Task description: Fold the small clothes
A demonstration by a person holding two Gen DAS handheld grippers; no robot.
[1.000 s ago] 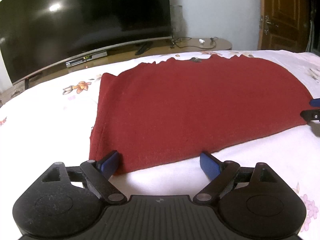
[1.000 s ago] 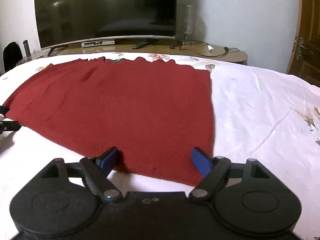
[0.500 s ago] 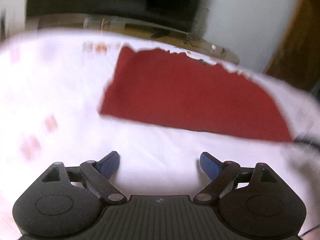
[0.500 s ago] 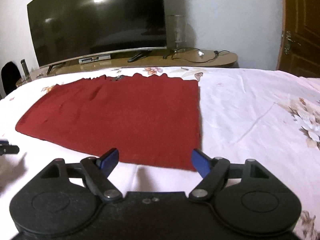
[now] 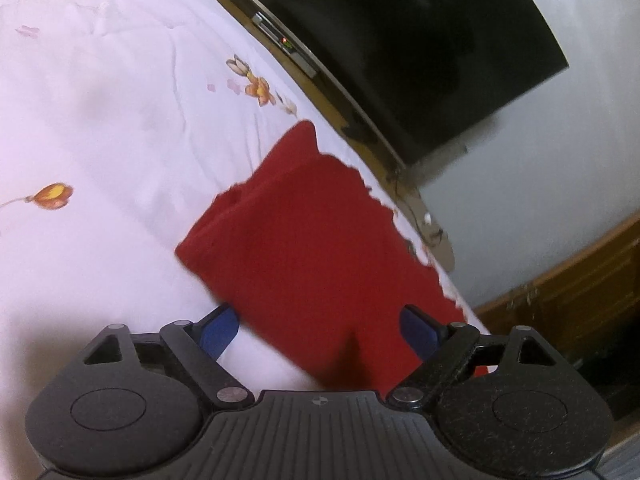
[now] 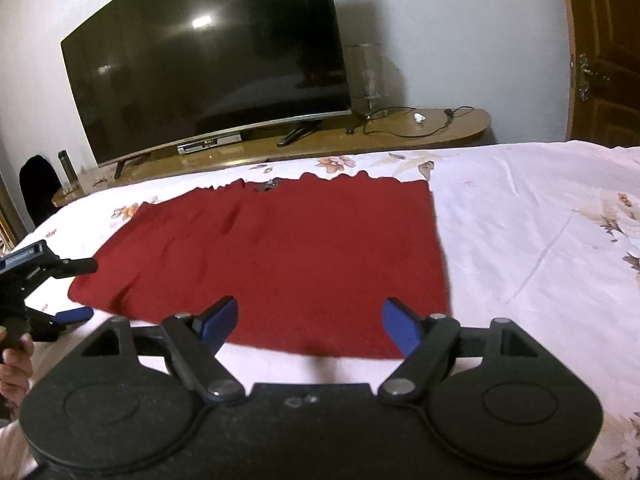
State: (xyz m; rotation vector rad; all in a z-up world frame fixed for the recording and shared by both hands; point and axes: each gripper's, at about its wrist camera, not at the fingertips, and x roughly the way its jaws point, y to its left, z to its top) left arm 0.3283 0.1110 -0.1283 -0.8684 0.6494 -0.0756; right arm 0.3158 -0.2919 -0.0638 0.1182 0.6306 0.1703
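while both cameras rolled, the biggest thing i saw was the white floral bedsheet (image 6: 540,216), which filled the lower part of each view and carried everything else. behind it the dark curved television (image 6: 208,64) stood on a long wooden tv stand (image 6: 420,128), and a brown wooden door (image 6: 604,52) closed off the far right of the right wrist view. on the stand i caught a clear glass vase (image 6: 366,76) just right of the screen, a black cable (image 6: 412,120) looped beside it, and a slim set-top box (image 6: 210,146) under the screen's lower edge.

next down in size, the red garment (image 6: 280,260) lay spread flat on the sheet in the middle of the bed, its scalloped far edge toward the television and its near edge just ahead of my right fingers. from the left wrist the whole scene was rolled over at a steep tilt and a bit blurred, and the same red garment (image 5: 320,248) ran diagonally, its near part lying between my left fingers.

my right gripper (image 6: 310,322) was spread wide, blue pads apart, gripping nothing, hovering by the cloth's near edge. my left gripper (image 5: 320,326) was likewise spread wide and held nothing; in the right wrist view it (image 6: 60,292) sat at the garment's left corner, turned on its side, with a bit of the holder's hand (image 6: 14,364) showing below.
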